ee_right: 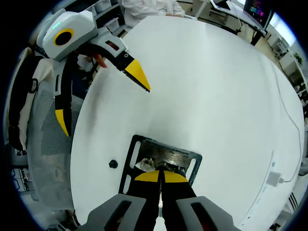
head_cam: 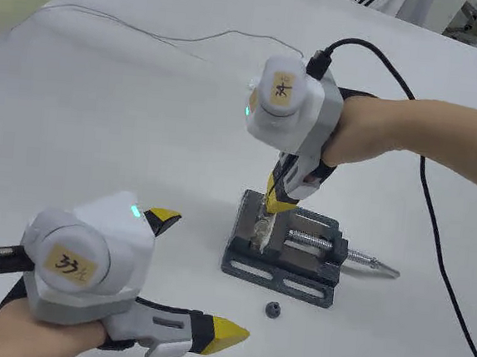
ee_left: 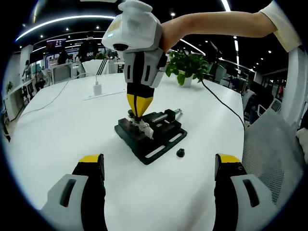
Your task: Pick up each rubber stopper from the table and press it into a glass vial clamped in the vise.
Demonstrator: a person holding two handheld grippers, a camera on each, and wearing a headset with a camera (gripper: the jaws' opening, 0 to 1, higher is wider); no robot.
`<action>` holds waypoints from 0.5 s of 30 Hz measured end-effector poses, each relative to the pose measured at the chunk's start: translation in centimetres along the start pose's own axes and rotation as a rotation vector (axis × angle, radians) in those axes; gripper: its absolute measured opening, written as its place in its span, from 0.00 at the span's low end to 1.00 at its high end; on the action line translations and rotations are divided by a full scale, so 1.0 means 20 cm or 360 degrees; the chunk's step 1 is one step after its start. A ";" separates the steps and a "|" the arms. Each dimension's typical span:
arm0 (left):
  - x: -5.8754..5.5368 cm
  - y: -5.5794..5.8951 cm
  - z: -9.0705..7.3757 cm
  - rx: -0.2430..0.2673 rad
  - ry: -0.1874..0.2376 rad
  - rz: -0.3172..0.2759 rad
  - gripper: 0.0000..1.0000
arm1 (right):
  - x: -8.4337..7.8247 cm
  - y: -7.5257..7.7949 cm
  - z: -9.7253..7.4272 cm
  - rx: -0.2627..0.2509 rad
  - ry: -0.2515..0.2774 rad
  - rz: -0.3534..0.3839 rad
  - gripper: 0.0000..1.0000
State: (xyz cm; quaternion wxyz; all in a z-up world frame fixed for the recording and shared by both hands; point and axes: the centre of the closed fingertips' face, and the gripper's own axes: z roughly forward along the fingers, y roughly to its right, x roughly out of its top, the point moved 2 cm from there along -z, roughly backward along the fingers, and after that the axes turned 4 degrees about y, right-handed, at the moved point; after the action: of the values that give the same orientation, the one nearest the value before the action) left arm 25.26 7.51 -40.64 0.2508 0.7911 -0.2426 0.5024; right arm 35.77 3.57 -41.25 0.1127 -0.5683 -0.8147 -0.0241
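R gripper (head_cam: 276,205) pressed together, seemingly touching vial (head_cam: 261,231) in vise (head_cam: 297,271), contents unclear; L gripper (head_cam: 199,274) spread, 1 stopper (head_cam: 273,309) on table (head_cam: 143,120).

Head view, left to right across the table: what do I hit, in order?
Left gripper → vise → black cable. Right gripper and rubber stopper sit within the vise's span, so left out.

Your right tool (head_cam: 275,203) covers the top of the vial (head_cam: 262,232) in the vise (head_cam: 293,275), so anything between its closed tips is hidden from you. The stopper (head_cam: 273,309) on the bench (head_cam: 143,120) is too small for detail.
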 end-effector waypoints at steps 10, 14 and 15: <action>0.03 -0.01 -0.02 -0.0012 0.0003 0.0050 0.95 | 0.00 0.01 0.00 -0.0060 0.0112 0.0038 0.00; 0.03 -0.01 -0.04 0.0002 0.0006 0.0065 0.94 | 0.01 -0.01 0.00 -0.0098 0.0124 -0.0001 0.00; 0.03 -0.02 -0.05 0.0008 0.0010 0.0062 0.95 | 0.01 -0.02 0.00 -0.0105 0.0122 -0.0019 0.00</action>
State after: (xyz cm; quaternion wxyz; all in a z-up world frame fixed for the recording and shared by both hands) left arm 25.10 8.23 -39.74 0.2399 0.7852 -0.2558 0.5103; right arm 35.42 3.66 -41.16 0.1250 -0.5655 -0.8119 -0.0734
